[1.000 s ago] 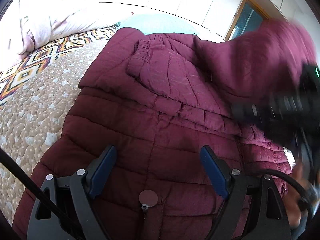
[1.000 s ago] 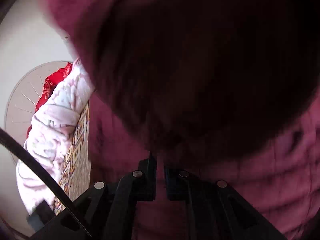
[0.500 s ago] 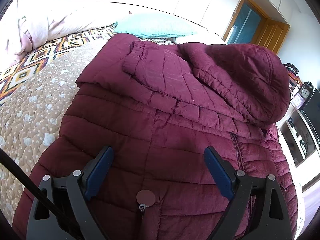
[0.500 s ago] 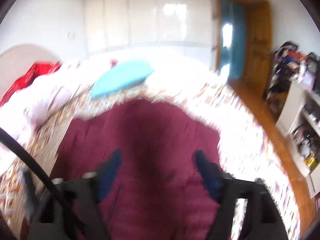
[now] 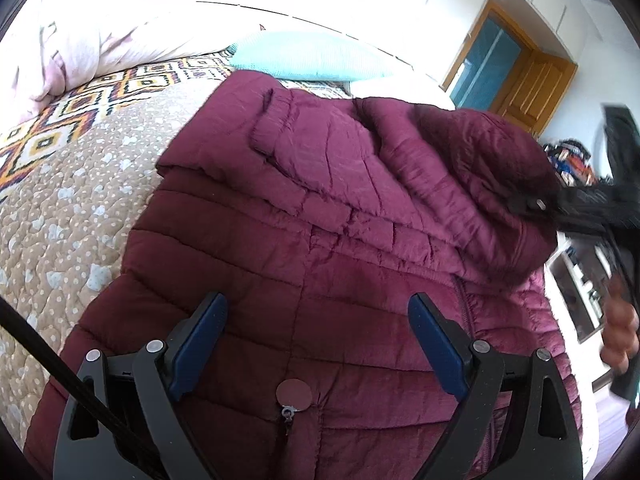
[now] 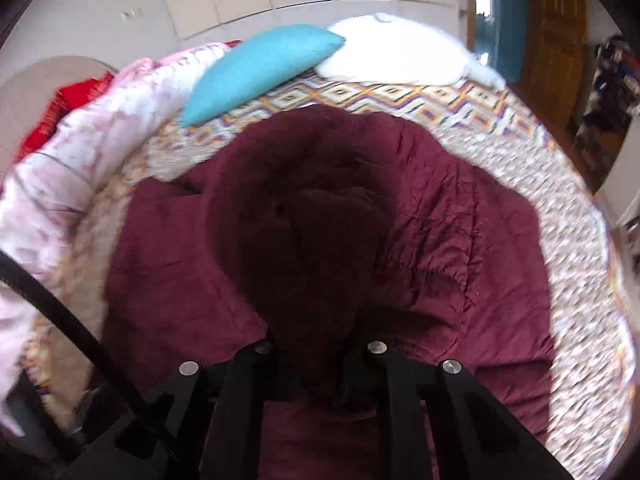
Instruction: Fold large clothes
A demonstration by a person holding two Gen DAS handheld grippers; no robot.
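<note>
A maroon quilted hooded jacket (image 5: 304, 264) lies on the bed with its sleeves folded over the body. My left gripper (image 5: 316, 324) is open and empty, hovering above the jacket's lower front near the zipper pull (image 5: 293, 394). My right gripper (image 6: 320, 364) is closed on the dark hood (image 6: 304, 216), which drapes over its fingertips and hides them. In the left wrist view the right gripper (image 5: 536, 204) shows blurred at the hood's edge (image 5: 480, 168).
A bed with a patterned quilt (image 5: 72, 168) lies under the jacket. A turquoise pillow (image 6: 260, 64), a white pillow (image 6: 396, 56) and a pink duvet (image 5: 92, 44) lie at the head. A wooden door (image 5: 532, 84) and shelves (image 5: 580, 292) stand to the right.
The right gripper had let go and pulled back half a second ago. Now it has come back in and closed on the hood. The left gripper has barely moved.
</note>
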